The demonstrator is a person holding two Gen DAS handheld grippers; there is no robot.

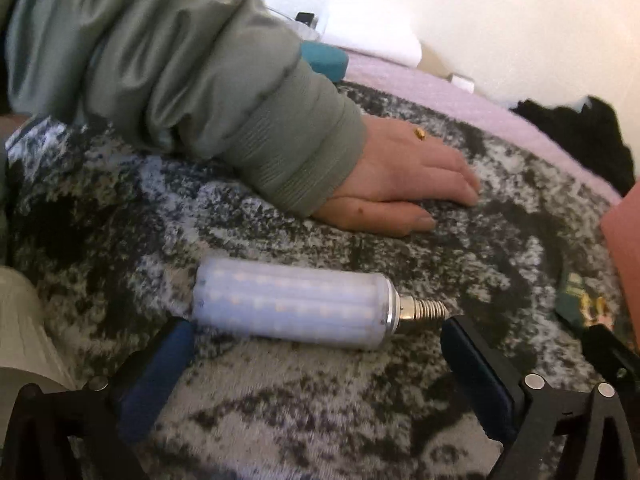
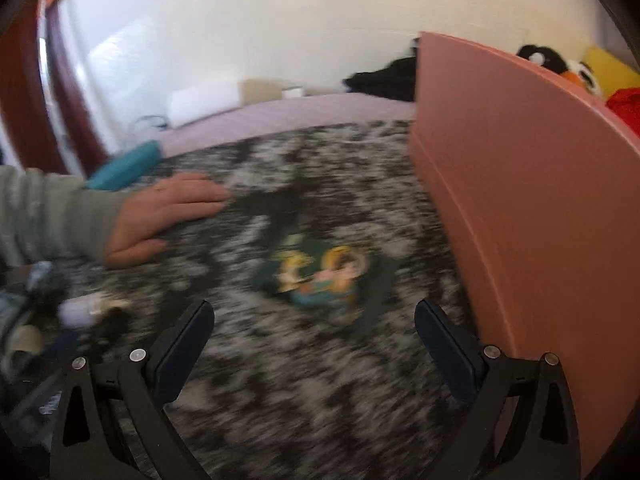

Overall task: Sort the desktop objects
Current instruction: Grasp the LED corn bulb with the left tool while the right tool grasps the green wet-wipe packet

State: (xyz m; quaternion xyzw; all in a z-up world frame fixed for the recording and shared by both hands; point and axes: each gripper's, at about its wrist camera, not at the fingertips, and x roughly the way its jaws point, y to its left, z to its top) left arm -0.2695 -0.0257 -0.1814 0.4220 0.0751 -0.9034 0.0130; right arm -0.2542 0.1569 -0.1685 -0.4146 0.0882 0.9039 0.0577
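Note:
A white LED corn bulb (image 1: 292,304) with a silver screw base lies on its side on the black-and-white mottled blanket (image 1: 280,400). My left gripper (image 1: 316,328) is open, its blue pads (image 1: 160,372) flanking the bulb from just in front, not touching it. My right gripper (image 2: 314,316) is open and empty above the blanket, just short of a dark green picture card (image 2: 320,276). The card also shows in the left wrist view (image 1: 580,300). The bulb appears blurred at the left of the right wrist view (image 2: 86,310).
A bare hand (image 1: 404,176) in a grey-green sleeve rests flat on the blanket behind the bulb. A tall pink box (image 2: 520,200) stands at the right. A teal object (image 2: 124,168), white pillow (image 2: 204,104), black cloth (image 1: 572,128) and plush toys (image 2: 568,68) lie behind.

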